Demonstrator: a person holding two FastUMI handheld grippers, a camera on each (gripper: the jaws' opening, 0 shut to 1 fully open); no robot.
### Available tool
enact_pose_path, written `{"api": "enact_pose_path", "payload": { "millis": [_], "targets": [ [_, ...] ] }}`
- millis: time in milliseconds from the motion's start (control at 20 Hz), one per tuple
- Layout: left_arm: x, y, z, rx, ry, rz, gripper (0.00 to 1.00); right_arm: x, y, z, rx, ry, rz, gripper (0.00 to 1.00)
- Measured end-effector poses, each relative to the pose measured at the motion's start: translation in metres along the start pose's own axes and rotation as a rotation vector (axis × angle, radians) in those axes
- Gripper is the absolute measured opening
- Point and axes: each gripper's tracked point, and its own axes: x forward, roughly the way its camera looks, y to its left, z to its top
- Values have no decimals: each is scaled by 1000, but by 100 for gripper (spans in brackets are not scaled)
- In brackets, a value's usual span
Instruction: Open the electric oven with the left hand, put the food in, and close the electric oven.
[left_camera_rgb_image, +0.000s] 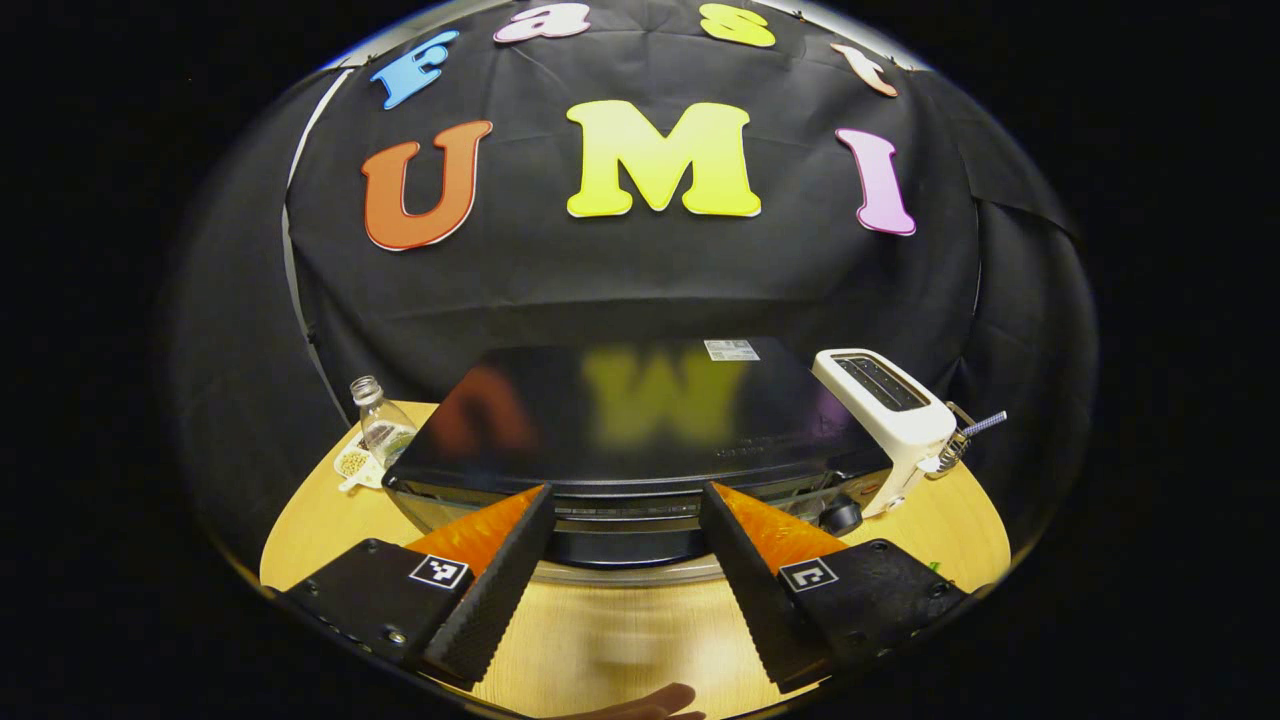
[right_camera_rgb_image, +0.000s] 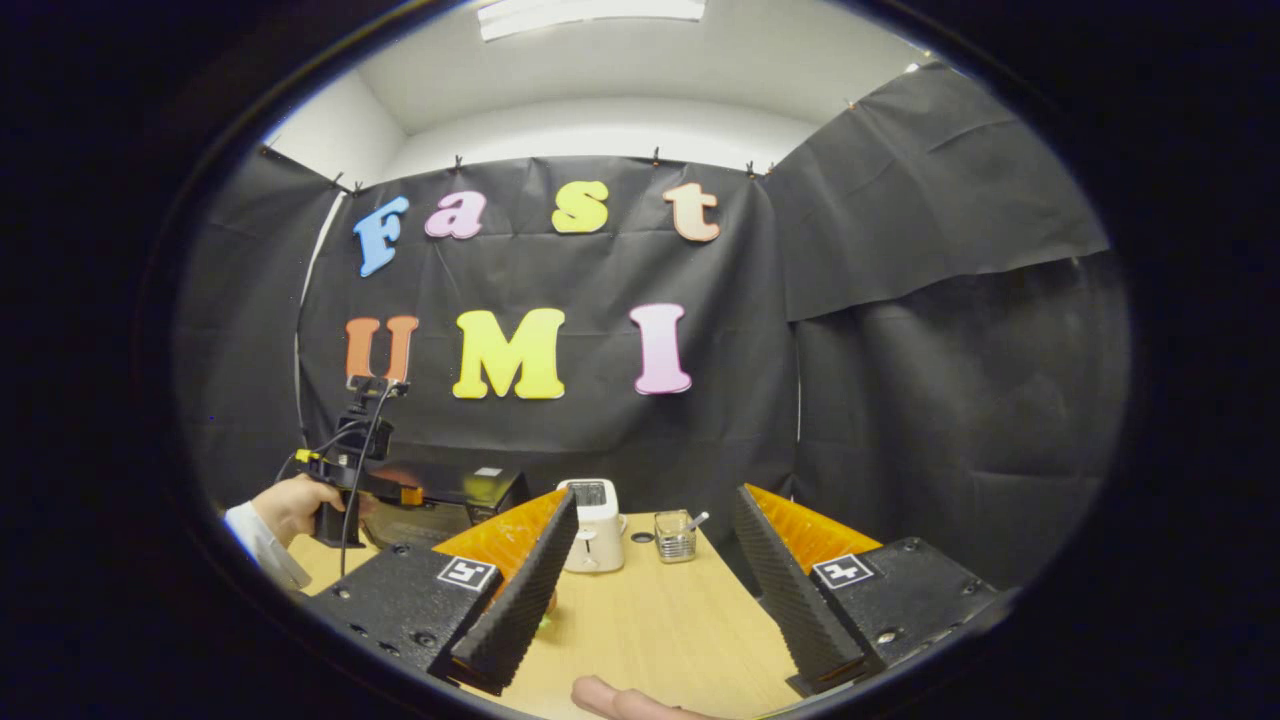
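The black electric oven (left_camera_rgb_image: 640, 420) stands right in front of me in the left gripper view, its glossy top mirroring the wall. Its door looks shut, with a silver handle bar (left_camera_rgb_image: 625, 573) low on the front. My left gripper (left_camera_rgb_image: 625, 493) is open, its fingertips at the oven's upper front edge, one on each side of the middle, holding nothing. In the right gripper view my right gripper (right_camera_rgb_image: 657, 497) hangs open and empty over the wooden table (right_camera_rgb_image: 650, 620). Farther left there, a hand (right_camera_rgb_image: 290, 507) holds the left gripper (right_camera_rgb_image: 385, 492) at the oven (right_camera_rgb_image: 450, 497).
A white toaster (left_camera_rgb_image: 885, 410) stands right of the oven, with a glass jar (left_camera_rgb_image: 953, 447) holding a spoon beyond it. A clear bottle (left_camera_rgb_image: 382, 422) and a small scoop of beans (left_camera_rgb_image: 352, 465) sit at the oven's left. Something small and green (right_camera_rgb_image: 546, 622) peeks from behind my right gripper's left finger.
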Motion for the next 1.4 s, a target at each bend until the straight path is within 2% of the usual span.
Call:
{"api": "enact_pose_path", "payload": {
  "millis": [350,750,1050,1400],
  "targets": [
    [-32,-4,-31,-1,-6,-2,97,-20,5,-4,14,18,13,100],
    [-66,-8,-89,-29,-27,-2,97,-36,9,-26,10,52,20,100],
    [-73,-15,-137,-17,-13,-1,96,-40,5,-22,5,32,2,100],
    [-67,-18,-183,8,27,-2,95,-39,21,-30,-19,43,29,100]
  ]
}}
